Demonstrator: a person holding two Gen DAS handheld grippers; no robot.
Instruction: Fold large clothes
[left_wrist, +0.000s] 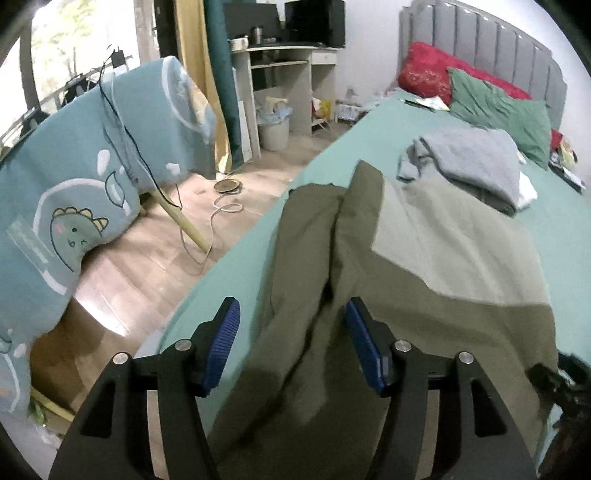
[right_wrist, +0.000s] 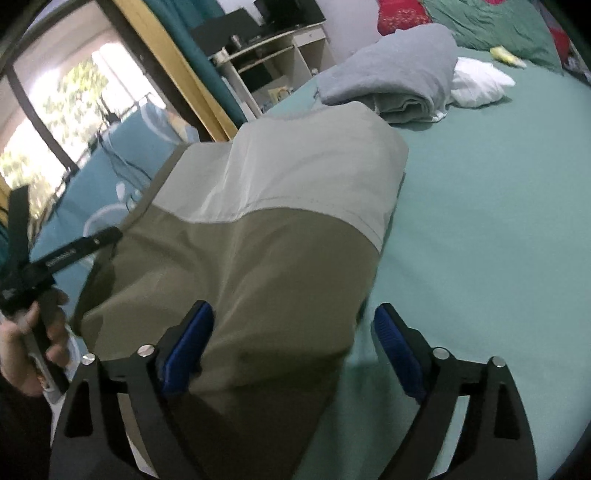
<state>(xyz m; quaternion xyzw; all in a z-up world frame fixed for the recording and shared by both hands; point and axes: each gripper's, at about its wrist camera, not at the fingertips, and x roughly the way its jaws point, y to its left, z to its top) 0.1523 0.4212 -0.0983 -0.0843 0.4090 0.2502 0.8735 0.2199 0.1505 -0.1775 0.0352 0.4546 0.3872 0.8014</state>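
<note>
An olive and light-grey garment (left_wrist: 424, 258) lies on the green bed sheet (left_wrist: 554, 229), with two dark olive folds running away from me. My left gripper (left_wrist: 291, 325) is open, its blue pads (left_wrist: 225, 347) on either side of a fold at the near edge, not closed on it. In the right wrist view the same garment (right_wrist: 266, 229) lies ahead. My right gripper (right_wrist: 293, 332) is open over its near right corner, cloth between the pads (right_wrist: 397, 350). The left gripper's body and the hand holding it (right_wrist: 33, 295) show at the left edge.
A folded grey garment (left_wrist: 469, 162) and a white item (right_wrist: 476, 83) lie further up the bed, before green and red pillows (left_wrist: 498, 107). Left of the bed are wooden floor, a cable, a dinosaur-print quilt (left_wrist: 74, 184), a desk (left_wrist: 284, 74) and a bin.
</note>
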